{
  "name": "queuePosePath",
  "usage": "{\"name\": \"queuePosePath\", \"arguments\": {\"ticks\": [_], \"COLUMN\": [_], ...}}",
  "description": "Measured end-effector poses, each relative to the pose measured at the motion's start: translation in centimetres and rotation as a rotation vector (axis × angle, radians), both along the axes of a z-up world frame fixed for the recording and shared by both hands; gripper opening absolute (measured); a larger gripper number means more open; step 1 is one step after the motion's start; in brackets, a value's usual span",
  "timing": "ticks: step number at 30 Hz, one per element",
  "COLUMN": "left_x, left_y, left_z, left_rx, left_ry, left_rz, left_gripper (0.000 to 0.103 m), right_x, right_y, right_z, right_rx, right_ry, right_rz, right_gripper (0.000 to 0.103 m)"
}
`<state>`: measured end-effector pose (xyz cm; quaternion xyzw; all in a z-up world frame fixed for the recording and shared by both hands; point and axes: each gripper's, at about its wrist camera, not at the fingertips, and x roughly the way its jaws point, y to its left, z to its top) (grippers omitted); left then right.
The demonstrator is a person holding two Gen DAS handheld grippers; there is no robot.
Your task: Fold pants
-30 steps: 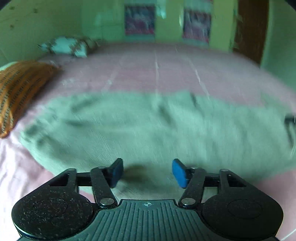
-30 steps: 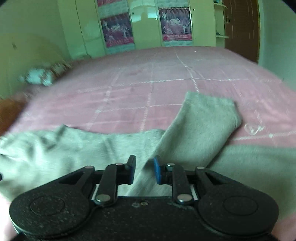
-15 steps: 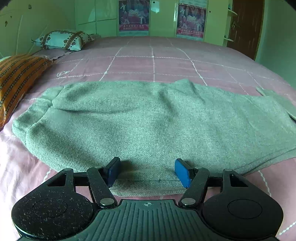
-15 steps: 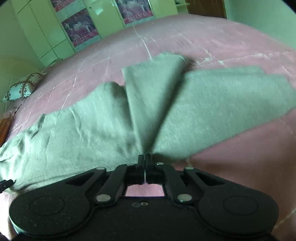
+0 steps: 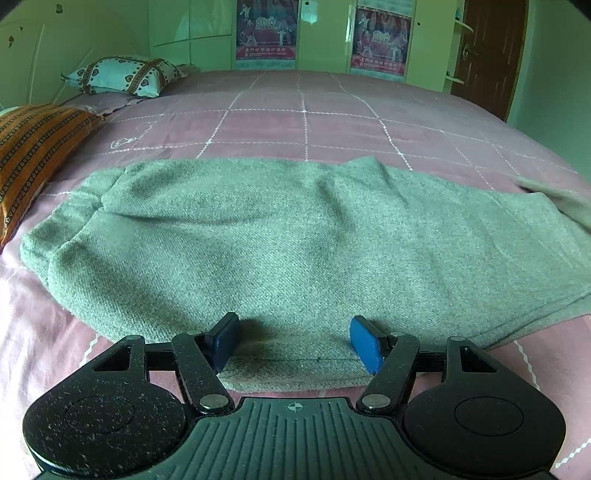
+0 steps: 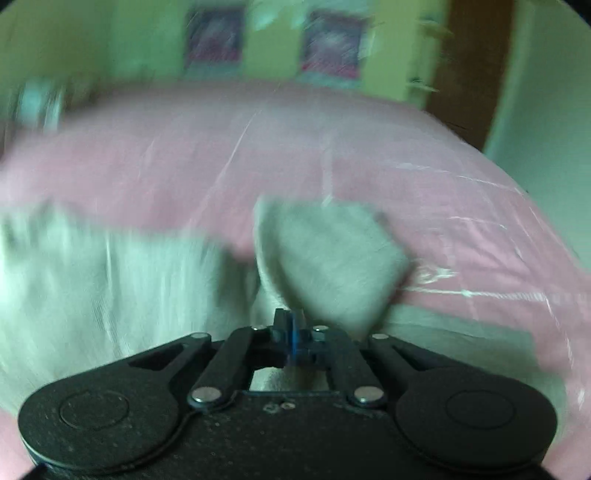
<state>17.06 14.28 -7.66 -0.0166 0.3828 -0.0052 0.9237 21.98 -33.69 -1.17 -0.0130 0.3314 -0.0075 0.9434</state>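
Two views: from the left wrist, the left gripper [image 5: 293, 341] hovers wide apart over the near edge of the grey pants [image 5: 295, 243] spread across the bed [image 5: 332, 125]. From the right wrist, blurred, the right gripper [image 6: 293, 334] pinches a pant leg just ahead; folding barely begun

A pink bedspread [image 5: 303, 125] with a grid of thin white lines covers the bed. At its far left corner lies a white pillow [image 5: 123, 75] with a brown patterned border, and just in front of it, at the left edge, an orange striped cushion [image 5: 31, 147]. Behind the bed stands a pale green wardrobe [image 5: 192, 33] with two posters on its doors, one to the left [image 5: 266, 29] and one to the right [image 5: 382, 44]. A dark brown door [image 5: 487, 55] stands at the far right, beside a green wall [image 5: 550, 74].
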Motion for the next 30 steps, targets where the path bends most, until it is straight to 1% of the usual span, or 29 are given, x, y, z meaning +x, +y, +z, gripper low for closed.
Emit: {"name": "queuePosePath", "arguments": {"ticks": [1,2,3,4,5,6,7,8,9,10,11,13,15,16,17,19,20,21,22,23,24,25,26,27,28,30], "left_x": [0.0,0.0,0.0,0.0,0.0,0.0,0.0,0.0,0.1,0.1,0.1,0.2,0.3,0.3,0.4,0.4,0.4,0.4,0.3,0.3,0.3,0.3,0.3,0.2,0.2,0.2], "left_y": [0.0,0.0,0.0,-0.1,-0.1,-0.1,-0.1,-0.1,-0.1,0.0,0.0,0.0,-0.2,-0.3,-0.4,-0.4,-0.3,-0.3,-0.2,-0.2,-0.2,-0.2,-0.2,-0.2,-0.2,-0.3], "left_z": [0.0,-0.1,-0.1,-0.1,-0.1,-0.1,-0.1,0.0,0.0,0.1,0.1,-0.1,-0.2,-0.2,-0.2,-0.3,-0.2,-0.3,-0.3,-0.3,-0.3,-0.3,-0.3,-0.3,-0.3,-0.3], "left_rx": [0.0,0.002,0.005,0.007,0.007,0.007,0.007,0.009,0.007,0.003,0.001,0.003,0.005,0.009,0.012,0.012,0.008,0.005,0.003,0.002,0.001,0.0,-0.001,-0.002,-0.002,0.001], "left_ry": [-0.001,-0.001,-0.002,-0.002,-0.002,-0.002,-0.001,0.002,0.005,0.008,0.009,0.009,0.008,0.009,0.011,0.011,0.011,0.01,0.01,0.009,0.009,0.009,0.01,0.01,0.009,0.006], "left_rz": [-0.002,-0.003,-0.004,-0.004,-0.003,-0.002,-0.003,-0.005,-0.005,-0.004,-0.003,-0.002,0.005,0.007,0.006,0.005,0.005,0.005,0.004,0.003,0.002,0.002,0.001,0.001,0.001,0.002], "left_gripper": [0.067,0.067,0.067,0.067,0.067,0.067,0.067,0.067,0.067,0.067,0.067,0.067,0.068,0.069,0.07,0.071,0.071,0.071,0.071,0.071,0.071,0.071,0.071,0.071,0.071,0.071], "right_x": [-1.7,-3.3,-4.9,-6.3,-7.4,-7.7,-7.7,-7.6,-8.1,-8.4,-8.6,-8.7,-7.9,-7.3,-6.5,-5.5,-4.8,-4.1,-3.3,-2.6,-1.7,-1.1,-0.4,-0.1,-0.2,-2.1], "right_y": [-1.3,-2.8,-4.4,-6.0,-7.3,-8.0,-8.8,-9.3,-9.5,-9.5,-9.4,-8.9,-7.8,-6.8,-5.4,-2.8,-1.3,0.0,1.2,2.1,2.9,3.1,2.6,1.5,0.1,-3.5], "right_z": [1.1,1.7,1.9,1.3,0.0,-1.5,-3.5,-4.6,-4.7,-4.1,-3.3,-1.8,-0.6,-0.2,0.0,0.0,-0.2,-0.7,-1.3,-2.0,-3.0,-3.7,-3.8,-3.4,-2.4,0.6], "right_rx": [0.048,0.117,0.188,0.258,0.316,0.343,0.374,0.405,0.414,0.399,0.378,0.346,0.261,0.186,0.093,-0.05,-0.143,-0.229,-0.31,-0.376,-0.435,-0.472,-0.46,-0.394,-0.295,-0.094], "right_ry": [-0.038,-0.059,-0.067,-0.058,-0.029,0.018,0.098,0.137,0.122,0.091,0.056,-0.001,-0.04,-0.047,-0.048,-0.058,-0.055,-0.051,-0.044,-0.036,-0.016,0.023,0.049,0.041,0.02,-0.087], "right_rz": [-0.037,-0.076,-0.121,-0.165,-0.211,-0.238,-0.266,-0.273,-0.259,-0.243,-0.235,-0.175,-0.106,-0.048,0.012,0.134,0.192,0.23,0.266,0.294,0.306,0.308,0.284,0.249,0.189,0.058], "right_gripper": [0.0,0.0,0.0,0.0,0.0,0.0,0.0,0.0,0.0,0.005,0.015,0.016,0.022,0.023,0.027,0.036,0.047,0.053,0.052,0.049,0.036,0.019,0.0,0.0,0.0,0.0]}}
